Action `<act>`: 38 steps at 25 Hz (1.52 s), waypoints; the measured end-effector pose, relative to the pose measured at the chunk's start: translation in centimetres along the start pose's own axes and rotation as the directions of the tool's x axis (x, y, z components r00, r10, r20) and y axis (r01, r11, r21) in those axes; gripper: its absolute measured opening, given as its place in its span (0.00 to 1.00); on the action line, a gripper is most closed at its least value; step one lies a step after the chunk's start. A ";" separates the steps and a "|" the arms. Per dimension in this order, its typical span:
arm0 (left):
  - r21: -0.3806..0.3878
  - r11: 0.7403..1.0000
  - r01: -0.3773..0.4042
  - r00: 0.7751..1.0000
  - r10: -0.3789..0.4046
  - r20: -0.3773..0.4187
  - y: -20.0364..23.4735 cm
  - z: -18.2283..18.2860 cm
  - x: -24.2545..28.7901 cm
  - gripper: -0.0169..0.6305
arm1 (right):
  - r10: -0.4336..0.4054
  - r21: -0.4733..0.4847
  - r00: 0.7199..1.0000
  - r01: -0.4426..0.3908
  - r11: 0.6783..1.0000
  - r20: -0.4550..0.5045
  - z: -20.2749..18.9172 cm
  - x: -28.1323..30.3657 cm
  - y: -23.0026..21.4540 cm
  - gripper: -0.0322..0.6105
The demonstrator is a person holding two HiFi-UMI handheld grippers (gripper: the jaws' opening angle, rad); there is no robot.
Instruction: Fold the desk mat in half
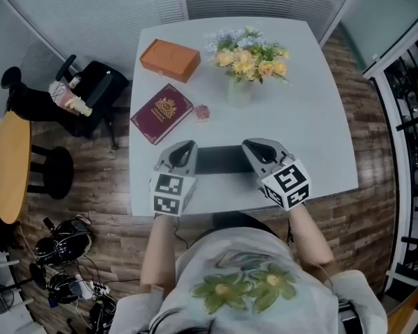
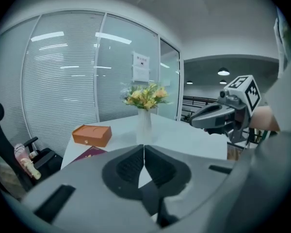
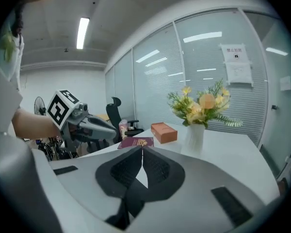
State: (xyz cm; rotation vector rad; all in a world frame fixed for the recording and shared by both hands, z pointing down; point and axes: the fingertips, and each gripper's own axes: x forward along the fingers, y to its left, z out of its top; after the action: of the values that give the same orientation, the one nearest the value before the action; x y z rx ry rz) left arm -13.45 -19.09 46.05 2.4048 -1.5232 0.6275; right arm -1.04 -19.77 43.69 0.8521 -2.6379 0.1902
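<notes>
- Left tool [image 2: 144, 148]: tips pressed together. A dark strip sits in the gap just behind them, which I take to be the mat's edge pinched there.
- Right tool [image 3: 141, 152]: the same, tips together with a dark strip in the gap behind.
- Desk mat [image 1: 224, 160]: a dark, narrow band at the near middle of the bench [image 1: 313, 117]. It spans between my two tools, and each end runs under one of them.
- Handling, by judgement: thin, light and limp. It should sag between two holds and crease easily. It is not fragile, but it may slide on the smooth bench top.
- Where to hold, by judgement: the two corners of one edge, one corner per tool, kept level so the halves meet square.
- Maroon book [image 1: 161, 113]: lies flat to the far left of the mat, near it but apart.
- Small pink item [image 1: 203, 113]: just beside the book's right corner, beyond the mat. It is too small to name.
- Orange box [image 1: 169, 59]: at the far left of the bench, well apart.
- Vase of flowers [image 1: 247, 65]: far middle, upright. It is the one thing a wide sweep could tip.
- Obstruction, by judgement: the book and the pink item lie closest if the mat goes forward.
</notes>
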 end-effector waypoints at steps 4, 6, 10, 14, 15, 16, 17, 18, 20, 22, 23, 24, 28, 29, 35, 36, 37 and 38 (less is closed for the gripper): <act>-0.008 1.000 0.016 0.998 -0.016 0.054 -2.8 0.9 -2.2 0.03 | -0.012 -0.032 0.998 0.014 0.999 0.058 1.2 -1.7 2.5 0.08; -0.023 0.999 0.024 0.997 -0.022 0.075 -4.2 1.2 -3.3 0.03 | -0.017 -0.043 0.998 0.020 0.999 0.064 1.1 -2.7 3.6 0.08; 0.005 1.000 -0.008 0.996 0.008 0.084 -6.7 1.2 -5.5 0.03 | -0.022 -0.042 0.997 0.025 0.999 0.072 0.7 -5.0 5.9 0.08; -0.014 1.000 0.010 0.994 -0.008 0.113 -9.2 1.2 -7.3 0.03 | -0.034 -0.047 0.997 0.038 0.998 0.066 0.1 -7.1 7.7 0.08; -0.018 1.000 0.012 0.993 -0.010 0.117 -9.8 1.1 -7.8 0.03 | -0.036 -0.045 0.997 0.039 0.998 0.067 0.0 -7.6 8.0 0.08; -0.021 1.000 0.015 0.993 -0.012 0.119 -10.2 1.0 -8.2 0.03 | -0.037 -0.044 0.997 0.040 0.998 0.069 -0.1 -8.0 8.4 0.08; -0.026 1.000 0.017 0.992 -0.014 0.122 -10.7 0.8 -8.6 0.03 | -0.036 -0.044 0.997 0.039 0.998 0.071 -0.1 -8.5 8.8 0.08; -0.031 0.999 0.020 0.992 -0.015 0.126 -11.2 0.7 -8.9 0.03 | -0.034 -0.046 0.997 0.038 0.998 0.072 -0.2 -9.0 9.1 0.08; -0.043 0.999 0.022 0.991 -0.016 0.133 -12.2 0.4 -9.7 0.03 | -0.029 -0.056 0.997 0.033 0.998 0.071 -0.4 -9.8 9.8 0.08; -0.051 0.999 0.020 0.990 -0.012 0.140 -13.0 0.1 -10.4 0.03 | -0.022 -0.066 0.997 0.026 0.997 0.069 -0.6 -10.5 10.6 0.08; -0.053 0.998 0.018 0.990 -0.010 0.143 -13.4 -0.1 -10.7 0.03 | -0.019 -0.070 0.997 0.024 0.997 0.068 -0.8 -10.9 11.0 0.08; -0.056 0.998 0.017 0.989 -0.009 0.145 -13.8 -0.2 -11.1 0.03 | -0.017 -0.071 0.997 0.022 0.997 0.069 -0.9 -11.2 11.4 0.08; -0.067 0.998 0.013 0.988 -0.002 0.154 -15.1 -0.8 -12.3 0.03 | -0.014 -0.076 0.997 0.020 0.997 0.071 -1.5 -12.3 12.6 0.08; -0.071 0.997 0.012 0.988 -0.001 0.155 -15.4 -1.0 -12.5 0.03 | -0.013 -0.077 0.997 0.018 0.997 0.070 -1.7 -12.5 12.8 0.08; -0.081 0.997 0.007 0.987 0.006 0.160 -16.5 -1.8 -13.8 0.03 | -0.004 -0.070 0.998 0.008 0.998 0.066 -2.5 -13.5 14.0 0.08; -0.081 0.997 0.006 0.987 0.007 0.161 -16.6 -2.0 -13.9 0.03 | -0.004 -0.068 0.998 0.009 0.998 0.069 -2.5 -13.6 14.1 0.08; -0.080 0.997 0.005 0.987 0.008 0.161 -16.7 -2.1 -14.0 0.03 | -0.006 -0.067 0.997 0.011 0.998 0.073 -2.5 -13.7 14.2 0.08; -0.078 0.997 0.004 0.987 0.008 0.160 -16.8 -2.2 -14.1 0.03 | -0.009 -0.067 0.997 0.014 0.998 0.078 -2.6 -13.9 14.3 0.08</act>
State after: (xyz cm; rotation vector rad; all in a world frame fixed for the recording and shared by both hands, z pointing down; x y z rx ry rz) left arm -4.02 0.46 42.05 2.4453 -1.5800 0.3746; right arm 1.77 -0.17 40.59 0.8689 -2.6944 0.0662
